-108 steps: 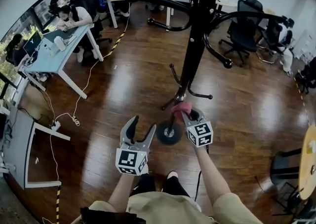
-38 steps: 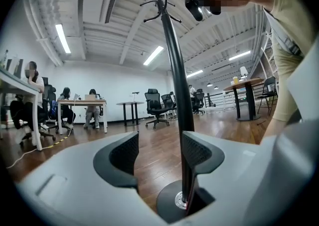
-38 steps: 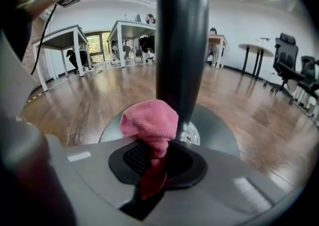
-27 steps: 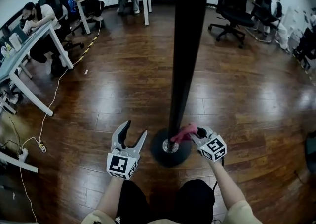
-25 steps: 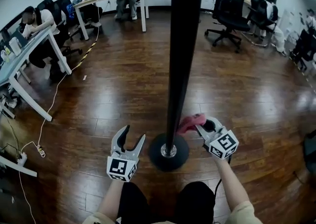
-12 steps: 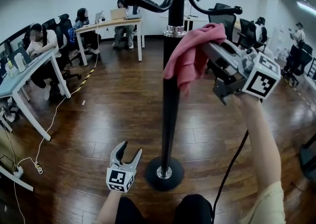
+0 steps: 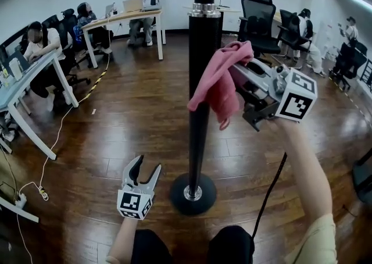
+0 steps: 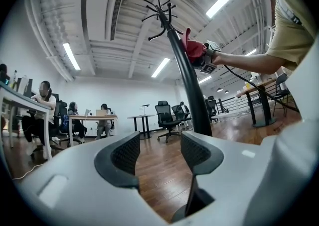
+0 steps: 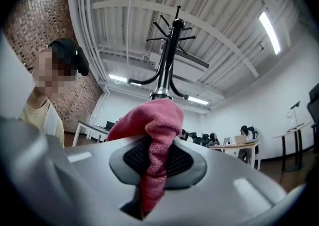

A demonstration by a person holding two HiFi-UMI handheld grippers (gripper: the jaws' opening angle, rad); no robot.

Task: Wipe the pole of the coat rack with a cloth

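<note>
Head view: tall black metal pole of the coat rack (image 7: 200,100) stands upright on its round black base (image 7: 193,194) on the dark wood plank floor (image 7: 133,111). A chrome collar (image 7: 204,10) rings the pole near the top of the frame, at 12 o'clock from the base.

Right gripper (image 7: 241,77) is raised at 3 o'clock of the pole, below the collar. Its jaws are pinched on the pink-red terry cloth (image 7: 218,85). The right gripper view confirms this: the cloth (image 9: 157,120) is clamped between both dark pads, a fold bulging above them and a tail hanging below. The cloth's bunched front overlaps the pole's right edge and appears to touch it.

Left gripper (image 7: 145,168) is low, at 8 o'clock of the base, apart from it. Its jaws are spread with nothing between them, and only floor shows in the gap (image 8: 159,153).
</note>
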